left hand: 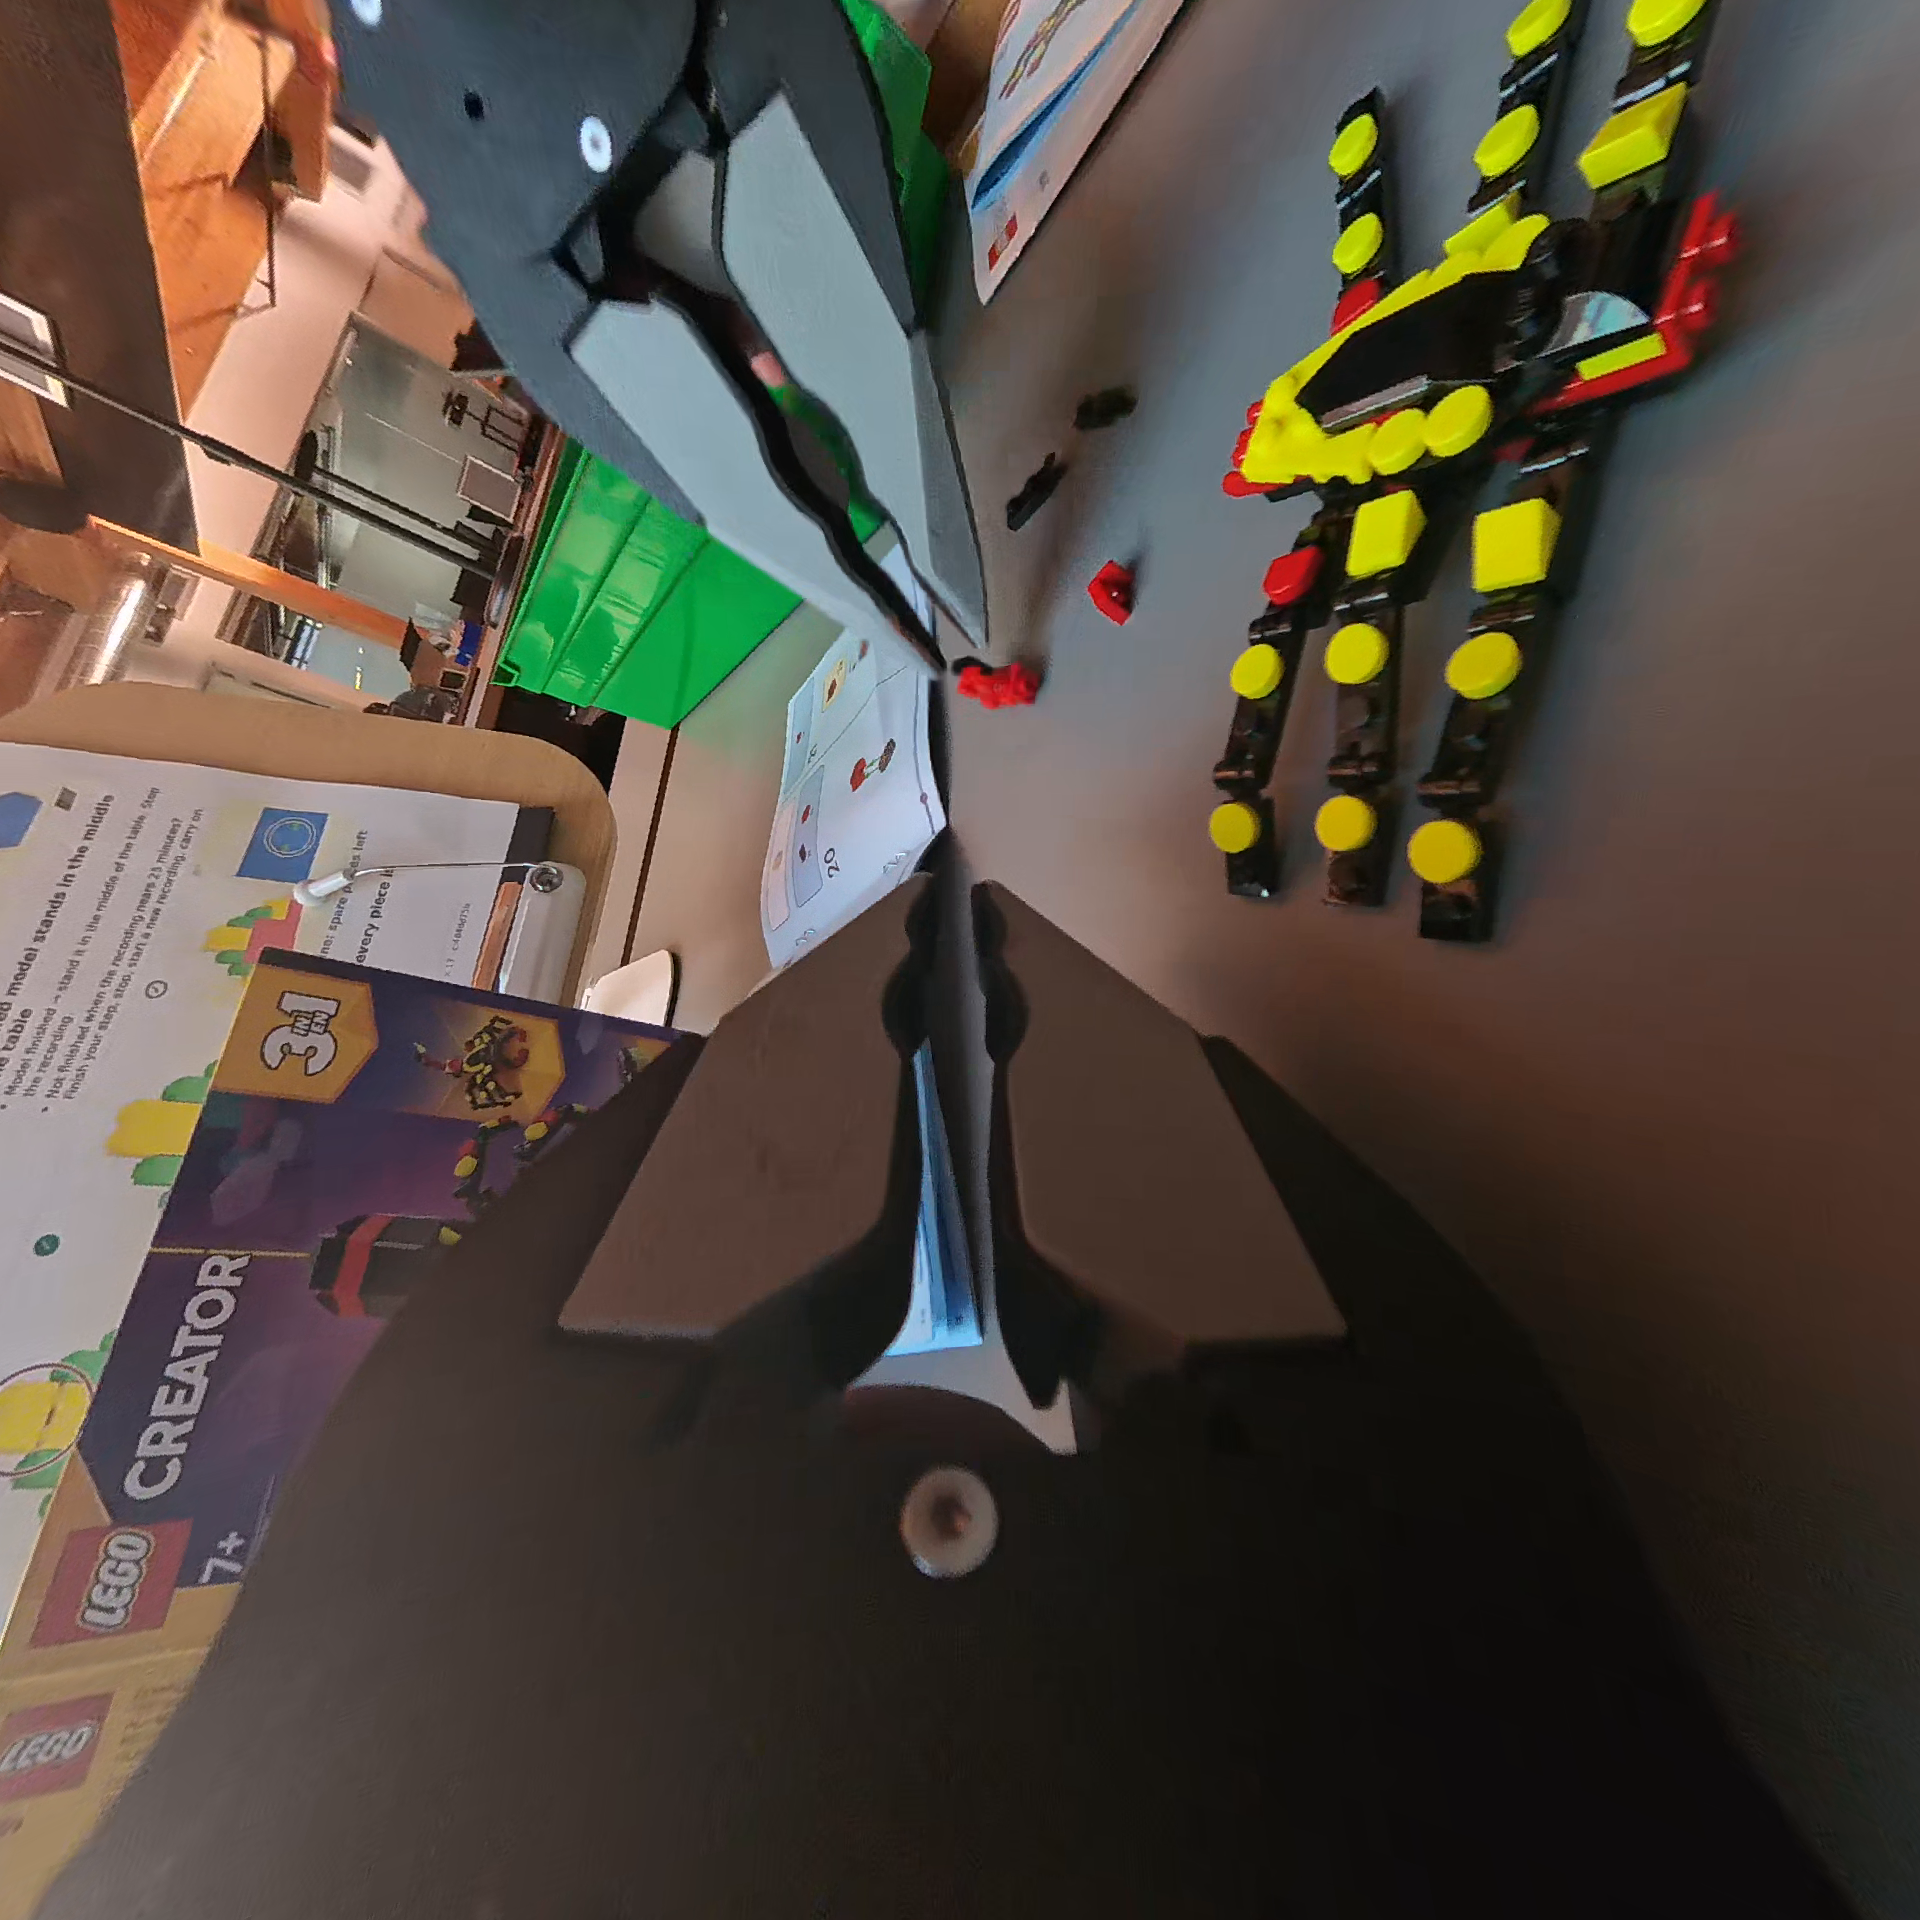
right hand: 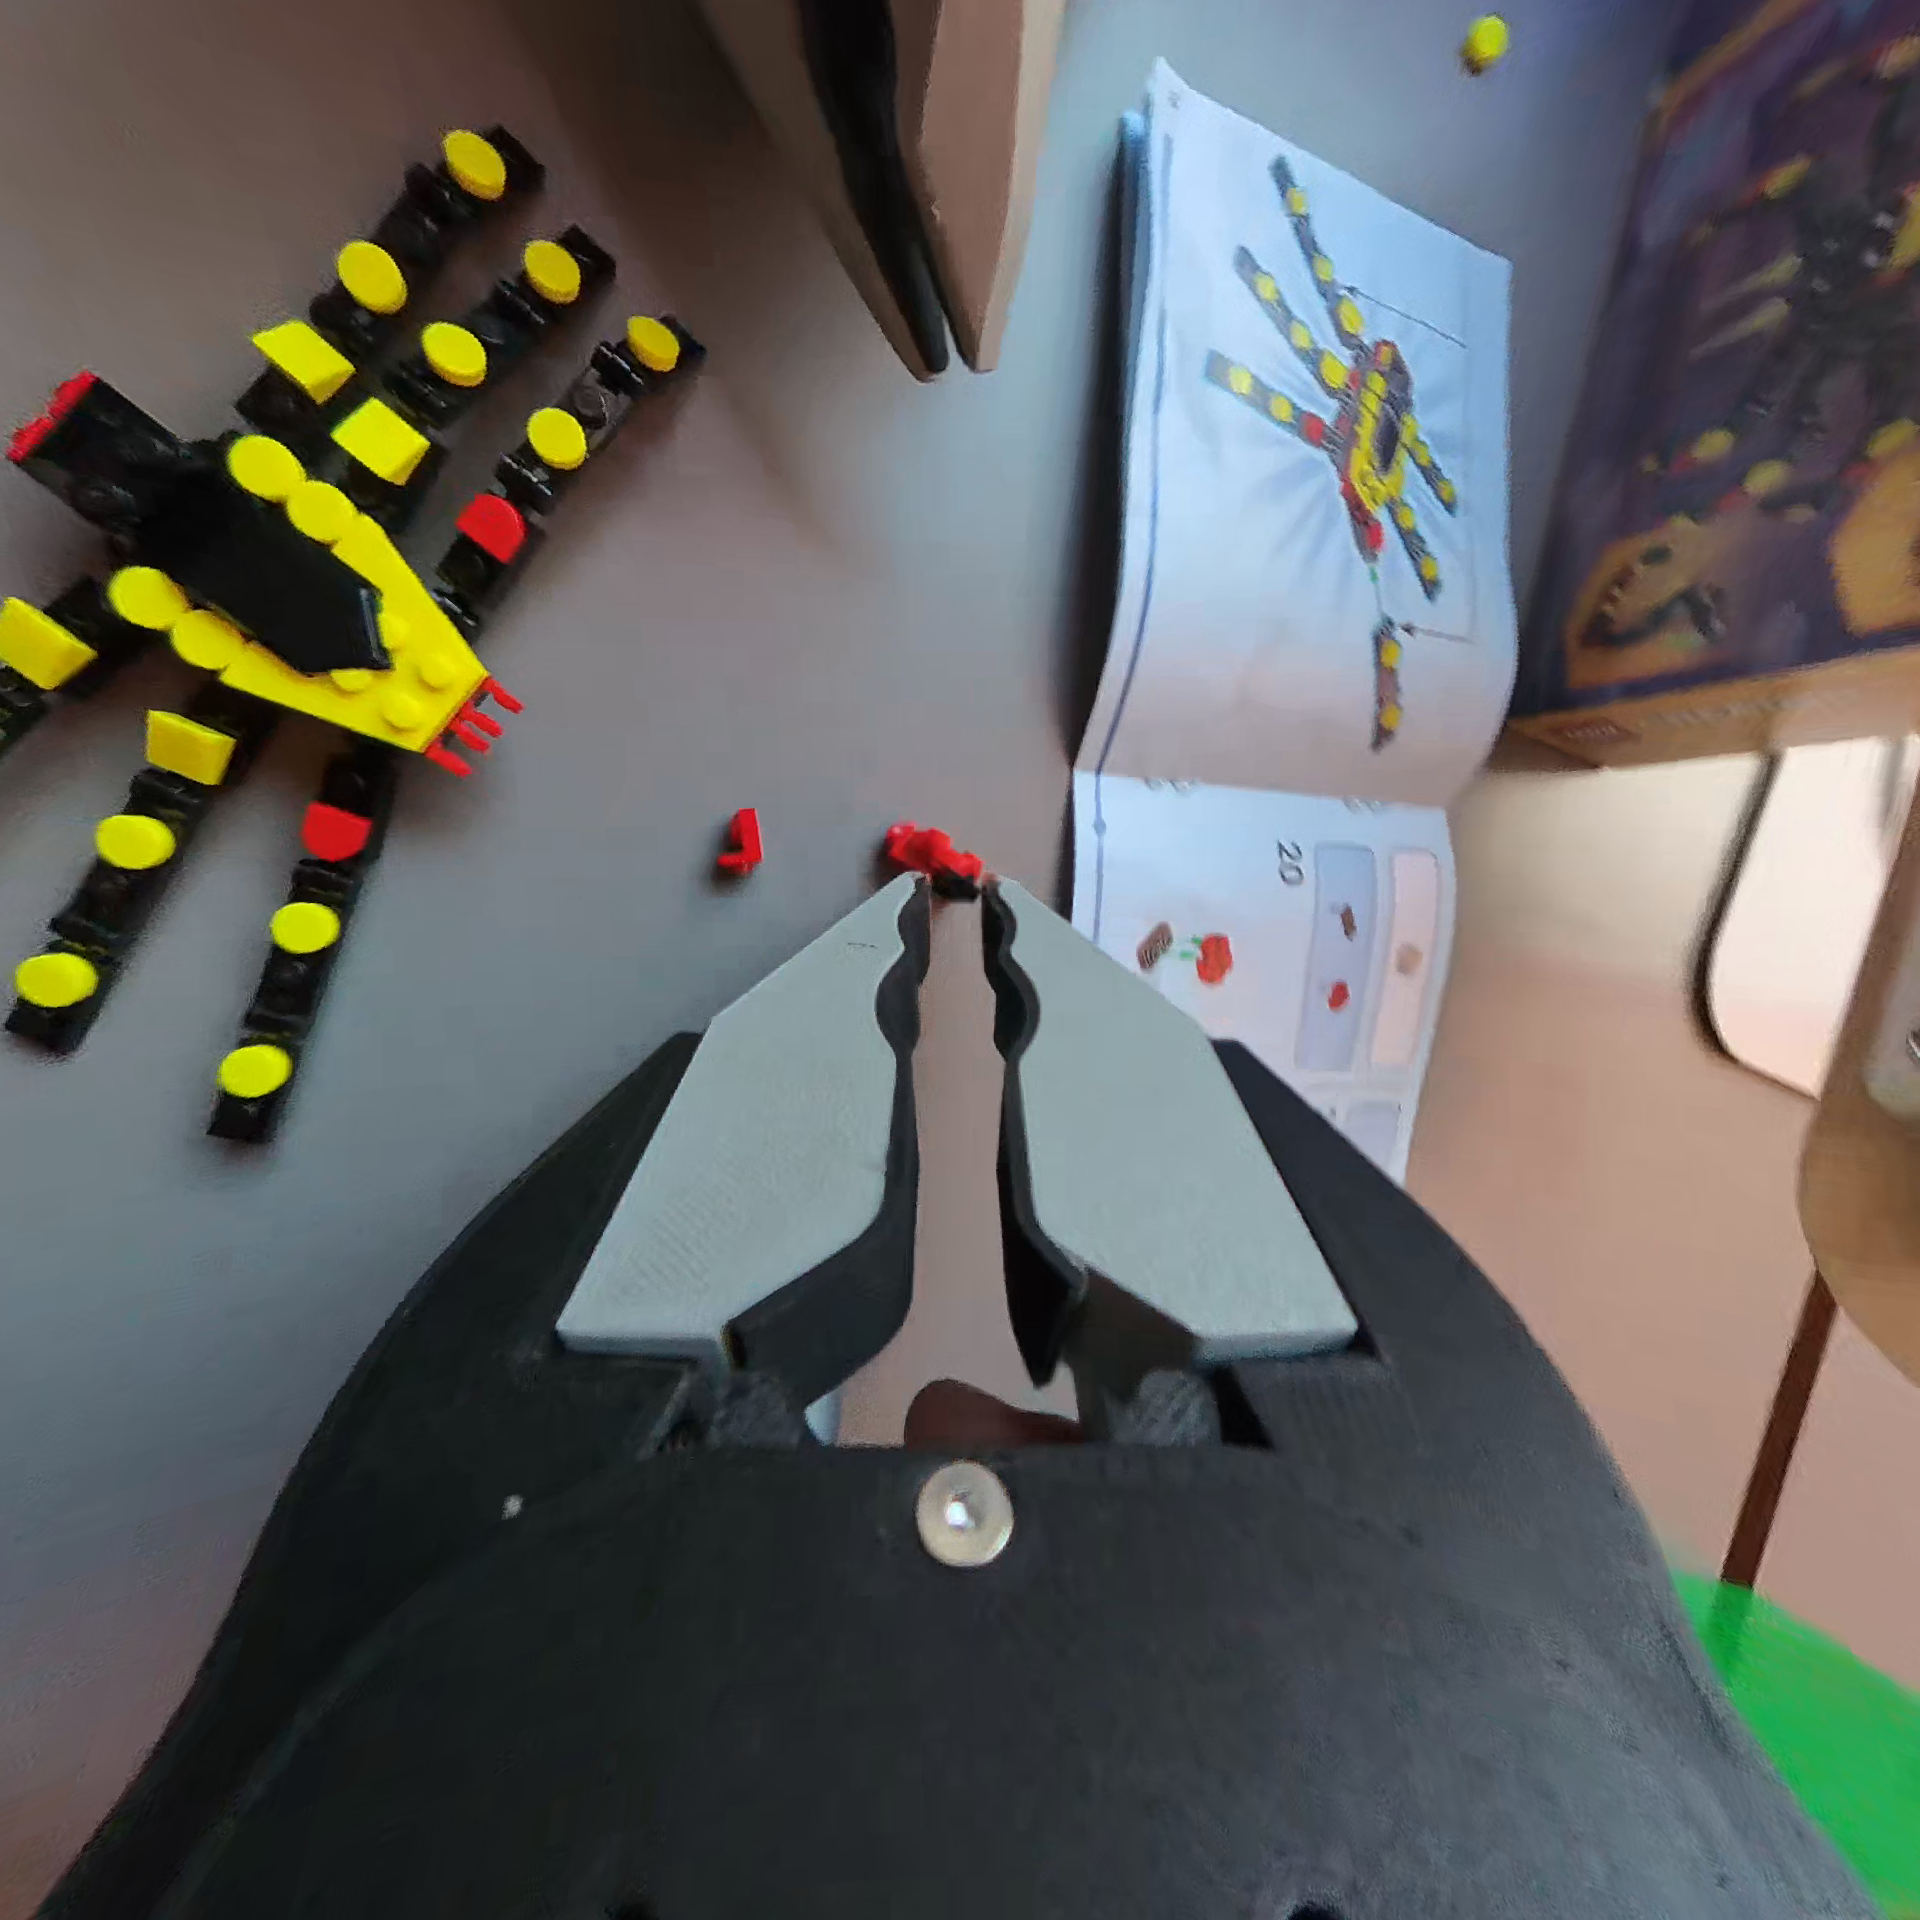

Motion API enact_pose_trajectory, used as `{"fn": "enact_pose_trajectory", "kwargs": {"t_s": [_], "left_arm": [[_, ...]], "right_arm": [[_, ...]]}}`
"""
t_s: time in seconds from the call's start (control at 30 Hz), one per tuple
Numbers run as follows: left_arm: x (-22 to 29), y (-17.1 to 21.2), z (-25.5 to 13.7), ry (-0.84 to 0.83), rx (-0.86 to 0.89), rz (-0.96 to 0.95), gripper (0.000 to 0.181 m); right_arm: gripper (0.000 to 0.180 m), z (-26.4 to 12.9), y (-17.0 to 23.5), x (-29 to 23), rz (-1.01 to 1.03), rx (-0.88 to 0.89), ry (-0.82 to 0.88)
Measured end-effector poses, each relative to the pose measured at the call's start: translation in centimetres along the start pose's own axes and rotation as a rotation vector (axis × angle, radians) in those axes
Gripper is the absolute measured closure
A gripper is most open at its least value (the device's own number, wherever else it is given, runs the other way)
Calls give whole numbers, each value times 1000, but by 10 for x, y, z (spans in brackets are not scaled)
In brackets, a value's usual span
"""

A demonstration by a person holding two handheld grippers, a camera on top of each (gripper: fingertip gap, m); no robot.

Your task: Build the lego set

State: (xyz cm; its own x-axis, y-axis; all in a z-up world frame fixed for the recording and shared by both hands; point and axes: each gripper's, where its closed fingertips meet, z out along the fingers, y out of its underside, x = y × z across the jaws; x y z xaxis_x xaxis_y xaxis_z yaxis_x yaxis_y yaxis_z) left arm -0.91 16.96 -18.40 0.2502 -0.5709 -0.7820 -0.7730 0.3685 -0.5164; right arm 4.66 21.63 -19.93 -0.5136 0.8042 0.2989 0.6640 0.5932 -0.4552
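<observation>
Pinching a small red-and-black piece (right hand: 940,862), the right gripper (right hand: 951,883); left gripper (left hand: 951,883) fingers together.

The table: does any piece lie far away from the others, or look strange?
Yes. One small yellow round piece lies alone at the far end of the table, beside the box, well away from the spider model. Nothing looks broken or spilled.

Office/lab: glass partitions (left hand: 405,416), wood-panel walls (left hand: 197,177), grey table (left hand: 1143,779), green bin (left hand: 644,613).
</observation>
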Motion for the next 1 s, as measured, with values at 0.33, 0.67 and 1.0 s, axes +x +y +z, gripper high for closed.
{"fn": "enact_pose_trajectory", "kwargs": {"t_s": [0.33,0.67,1.0], "left_arm": [[4,1,3,20,-3,-24,179],[3,5,3,21,-17,-32,179],[6,7,5,25,-31,-17,179]], "right_arm": [[168,-33,20,-11,353,190,203],[167,-21,-7,-12,558,288,154],[154,-5,3,-6,565,239,198]]}}
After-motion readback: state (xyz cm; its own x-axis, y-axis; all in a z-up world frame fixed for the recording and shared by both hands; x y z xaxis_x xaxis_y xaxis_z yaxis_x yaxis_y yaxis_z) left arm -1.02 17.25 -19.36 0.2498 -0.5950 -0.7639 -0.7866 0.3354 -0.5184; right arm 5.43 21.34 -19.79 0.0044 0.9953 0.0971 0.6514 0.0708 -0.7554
